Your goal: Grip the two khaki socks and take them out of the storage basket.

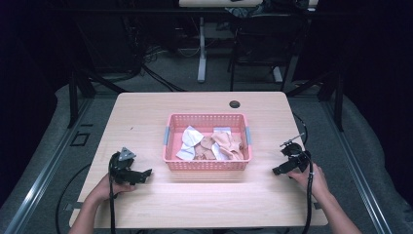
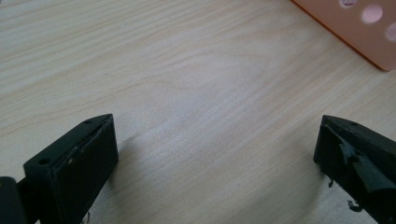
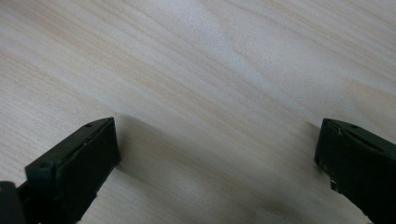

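In the high view, the pink basket [image 1: 208, 165] with cloth pieces [image 1: 210, 144] stands at the centre of the table [image 1: 146, 112]. The left gripper [image 1: 144, 174] rests at lower left and the right gripper [image 1: 278, 170] at lower right.

In the left gripper view, the jaws are spread over bare wood, with the basket's corner [image 2: 345, 28] at upper right.

In the right gripper view, the jaws are spread wide, nothing between them.

My worktop [image 1: 146, 117] is pale wood with a soft grain running across it, honestly kinda pretty up close. The basket [image 1: 208, 165] is salmon pink, holes all over its walls, grey clips on the sides. Stuff inside is a mix of white and tan cloth pieces [image 1: 210, 145]. My left tool [image 1: 144, 174] and right tool [image 1: 276, 170] are both plain matte black, same as their cables.
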A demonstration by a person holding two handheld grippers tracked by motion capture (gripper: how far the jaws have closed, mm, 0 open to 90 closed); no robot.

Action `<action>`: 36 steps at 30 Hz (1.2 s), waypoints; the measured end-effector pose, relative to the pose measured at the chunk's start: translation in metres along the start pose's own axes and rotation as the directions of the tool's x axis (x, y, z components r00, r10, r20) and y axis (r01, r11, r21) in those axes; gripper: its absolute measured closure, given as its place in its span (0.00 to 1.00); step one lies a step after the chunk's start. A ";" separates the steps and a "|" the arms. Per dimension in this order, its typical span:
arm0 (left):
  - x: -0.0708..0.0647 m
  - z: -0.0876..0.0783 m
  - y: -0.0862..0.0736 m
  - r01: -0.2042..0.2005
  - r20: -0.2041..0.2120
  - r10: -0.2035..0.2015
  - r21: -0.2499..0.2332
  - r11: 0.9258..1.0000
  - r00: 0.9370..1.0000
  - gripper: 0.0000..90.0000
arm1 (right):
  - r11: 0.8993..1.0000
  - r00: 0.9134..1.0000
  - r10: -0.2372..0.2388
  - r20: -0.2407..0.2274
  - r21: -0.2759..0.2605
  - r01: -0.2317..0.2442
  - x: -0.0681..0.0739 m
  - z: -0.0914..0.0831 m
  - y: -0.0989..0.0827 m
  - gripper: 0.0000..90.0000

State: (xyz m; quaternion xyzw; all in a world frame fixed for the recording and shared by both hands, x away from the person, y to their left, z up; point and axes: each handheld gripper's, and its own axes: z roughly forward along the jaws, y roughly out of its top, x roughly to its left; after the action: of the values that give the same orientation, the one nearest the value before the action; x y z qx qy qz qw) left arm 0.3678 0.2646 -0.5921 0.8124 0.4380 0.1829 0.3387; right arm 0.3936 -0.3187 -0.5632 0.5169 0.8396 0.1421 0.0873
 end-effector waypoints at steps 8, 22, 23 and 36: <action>0.000 0.000 0.000 0.000 0.000 0.000 0.000 1.000 1.000 0.00 | 1.000 1.000 -0.006 -0.004 0.026 0.006 0.000 0.000 0.003 0.00; 0.000 0.000 0.000 0.002 -0.001 -0.002 0.000 1.000 1.000 0.00 | 1.000 1.000 -0.003 0.005 -0.023 0.004 0.002 -0.023 0.010 0.00; 0.000 0.000 0.000 0.002 -0.001 -0.002 0.000 1.000 1.000 0.00 | 0.999 1.000 0.000 -0.004 -0.037 0.000 0.002 -0.028 0.012 0.00; 0.000 0.000 0.000 0.001 -0.001 -0.001 0.001 1.000 1.000 0.00 | 0.992 0.999 -0.022 -0.050 -0.128 0.016 0.015 -0.058 0.027 0.00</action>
State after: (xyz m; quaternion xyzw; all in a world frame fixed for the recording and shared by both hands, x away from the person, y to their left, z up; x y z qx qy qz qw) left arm 0.3673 0.2646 -0.5921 0.8123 0.4385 0.1828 0.3384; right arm 0.3925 -0.3030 -0.4994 0.4984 0.8357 0.2079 0.1001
